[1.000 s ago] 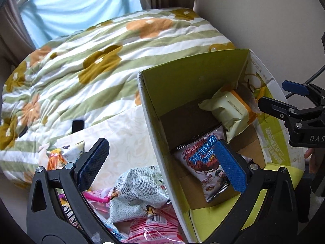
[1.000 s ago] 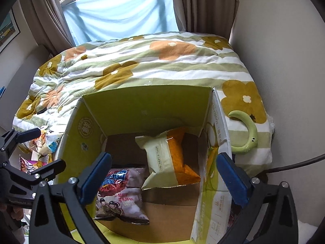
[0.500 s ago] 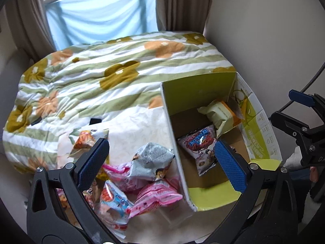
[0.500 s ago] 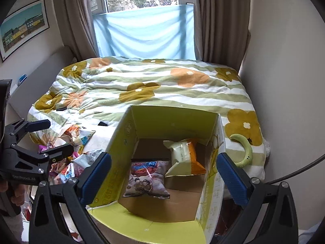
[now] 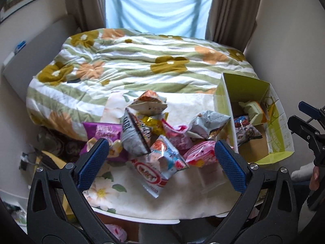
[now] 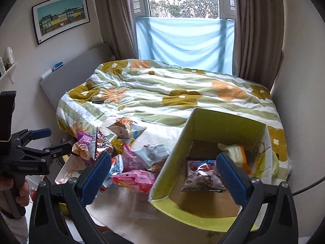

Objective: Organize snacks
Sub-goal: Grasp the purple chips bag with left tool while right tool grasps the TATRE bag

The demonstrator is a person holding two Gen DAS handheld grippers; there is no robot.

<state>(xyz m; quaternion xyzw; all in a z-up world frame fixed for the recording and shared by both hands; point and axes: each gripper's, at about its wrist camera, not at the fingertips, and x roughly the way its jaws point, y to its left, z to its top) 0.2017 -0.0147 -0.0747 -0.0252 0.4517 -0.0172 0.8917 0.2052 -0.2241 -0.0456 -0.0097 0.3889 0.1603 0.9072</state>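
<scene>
Left wrist view: my left gripper (image 5: 160, 162) has its blue-padded fingers spread wide apart with nothing between them, and it hangs above the heap of snack packets (image 5: 154, 134) lying loose on the pale floral-print table (image 5: 142, 205). In that heap I see a purple bag (image 5: 101, 134) on the left, a grey and black packet (image 5: 134, 136) standing tilted in the middle, a white and red packet (image 5: 154, 174) nearest me, a pink one (image 5: 201, 154) beside it, and a crumpled silver bag (image 5: 209, 124) leaning against the wall of the box. The yellow-green cardboard box (image 5: 241, 89) sits on the right end of the table, open at the top, with brown cardboard showing inside. It holds two packets: a dark one with red and blue print (image 5: 243, 130) lying flat on the floor of the box, and a pale cream and orange packet (image 5: 252, 109) propped toward the far corner, the two just beside each other. From the right wrist view, my right gripper (image 6: 163, 177) is also fully parted and empty, held above the near left wall of the box (image 6: 176, 162), with the dark packet (image 6: 203, 174) and the cream and orange one (image 6: 237, 156) visible inside. Behind the table lies a bed with a green-striped flower quilt (image 6: 172, 93).
</scene>
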